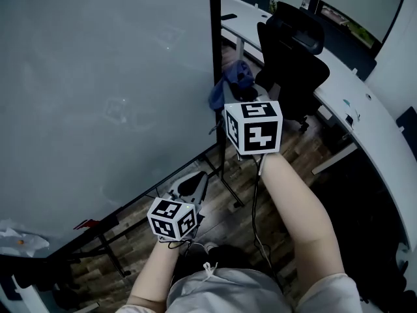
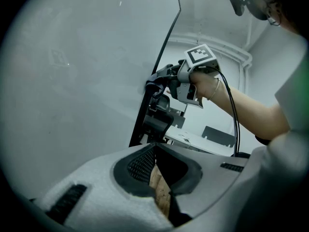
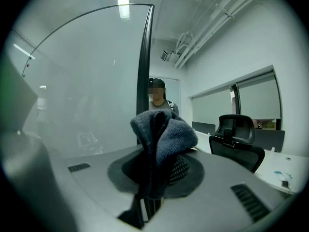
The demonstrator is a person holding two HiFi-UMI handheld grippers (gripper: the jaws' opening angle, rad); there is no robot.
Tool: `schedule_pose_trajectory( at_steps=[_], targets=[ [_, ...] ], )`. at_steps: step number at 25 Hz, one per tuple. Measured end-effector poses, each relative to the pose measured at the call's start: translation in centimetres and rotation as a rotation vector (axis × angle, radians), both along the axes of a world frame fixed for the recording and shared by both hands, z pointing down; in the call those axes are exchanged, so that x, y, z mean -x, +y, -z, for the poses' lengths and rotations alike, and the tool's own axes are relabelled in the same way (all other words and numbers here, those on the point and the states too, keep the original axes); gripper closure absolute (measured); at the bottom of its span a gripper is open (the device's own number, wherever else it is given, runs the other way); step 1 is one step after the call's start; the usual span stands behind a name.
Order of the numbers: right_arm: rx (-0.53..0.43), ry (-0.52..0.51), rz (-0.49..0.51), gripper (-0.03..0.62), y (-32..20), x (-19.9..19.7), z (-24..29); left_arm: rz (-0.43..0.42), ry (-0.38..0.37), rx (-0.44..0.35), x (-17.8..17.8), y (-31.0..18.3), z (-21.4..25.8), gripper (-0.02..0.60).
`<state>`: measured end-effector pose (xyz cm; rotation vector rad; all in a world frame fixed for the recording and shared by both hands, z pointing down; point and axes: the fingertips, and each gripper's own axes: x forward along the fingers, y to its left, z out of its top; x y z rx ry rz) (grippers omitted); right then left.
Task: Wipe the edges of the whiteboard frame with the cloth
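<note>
The whiteboard (image 1: 98, 96) fills the left of the head view; its black frame edge (image 1: 215, 57) runs down its right side. My right gripper (image 1: 238, 98) is shut on a bunched blue cloth (image 1: 231, 83), and the cloth lies against that edge. In the right gripper view the cloth (image 3: 161, 139) sticks up from the right gripper (image 3: 155, 170), just in front of the frame (image 3: 144, 47). My left gripper (image 1: 193, 184) hangs lower, near the board's bottom corner. Seen in its own view, the left gripper (image 2: 155, 151) is shut on nothing, below the frame (image 2: 170, 30).
A black office chair (image 1: 293, 51) stands right of the board, beside a long white desk (image 1: 365, 116). The board's stand legs (image 1: 111, 246) cross the wood floor below. Crumpled wrap (image 1: 19, 240) lies at the lower left. A person (image 3: 158, 98) stands beyond the frame.
</note>
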<state>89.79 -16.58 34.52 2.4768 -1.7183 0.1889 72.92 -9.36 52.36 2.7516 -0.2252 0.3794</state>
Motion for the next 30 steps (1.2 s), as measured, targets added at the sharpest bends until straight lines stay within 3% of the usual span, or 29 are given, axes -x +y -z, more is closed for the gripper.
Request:
schedule_pose_trajectory(
  at_steps=[11,22,30],
  targets=[
    [0.051,-0.034,0.063,0.526,0.1,2.6,-4.2,-0.003,0.006,0.071,-0.2,1.1,-1.1,0.563],
    [0.127,-0.145,0.031,0.526,-0.1,2.0,-11.7,0.003,-0.034,0.118,0.9,0.9,-4.3,0.563],
    [0.231,-0.147,0.023,0.526,0.1,2.0,-18.2,0.044,-0.056,0.142,2.1,-0.6,-6.4,0.563]
  ],
)
